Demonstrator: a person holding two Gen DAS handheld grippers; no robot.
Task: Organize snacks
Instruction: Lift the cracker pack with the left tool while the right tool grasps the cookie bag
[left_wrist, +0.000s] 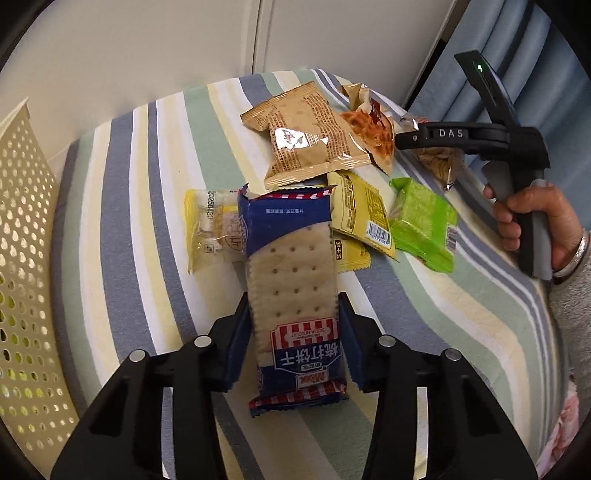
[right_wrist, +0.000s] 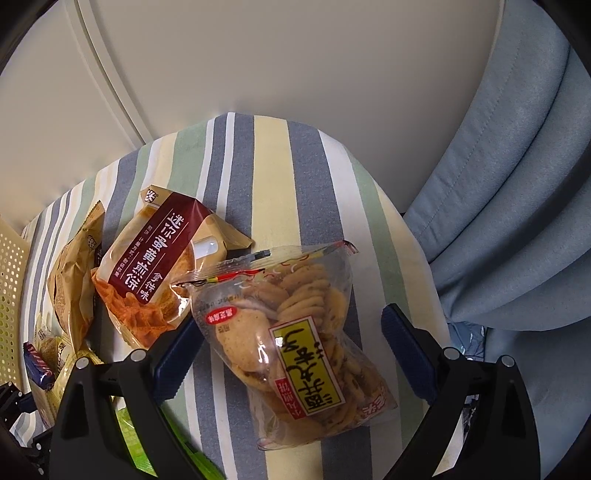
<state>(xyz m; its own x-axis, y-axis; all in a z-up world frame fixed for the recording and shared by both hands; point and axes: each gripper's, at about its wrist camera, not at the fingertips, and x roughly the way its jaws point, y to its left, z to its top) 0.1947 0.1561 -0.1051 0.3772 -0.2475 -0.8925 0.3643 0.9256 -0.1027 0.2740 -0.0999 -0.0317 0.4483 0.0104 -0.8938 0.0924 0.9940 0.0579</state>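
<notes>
Left tongs (left_wrist: 295, 332): pinching cracker pack (left_wrist: 293, 291) by its sides; brittle, needs a light squeeze.
Right tongs (right_wrist: 295, 350): spread around cookie bag (right_wrist: 295, 343); slippery, crushable.
Basket (left_wrist: 26, 258): nine o'clock.

Eight snack packets (left_wrist: 293, 284); one perforated basket (left_wrist: 26, 236); two grippers (left_wrist: 293, 354)

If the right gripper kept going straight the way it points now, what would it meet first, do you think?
Most likely the clear bag of round biscuits, lying between the open fingers of the right gripper on the striped cloth. Depth is unclear, so contact may be close already.
</notes>
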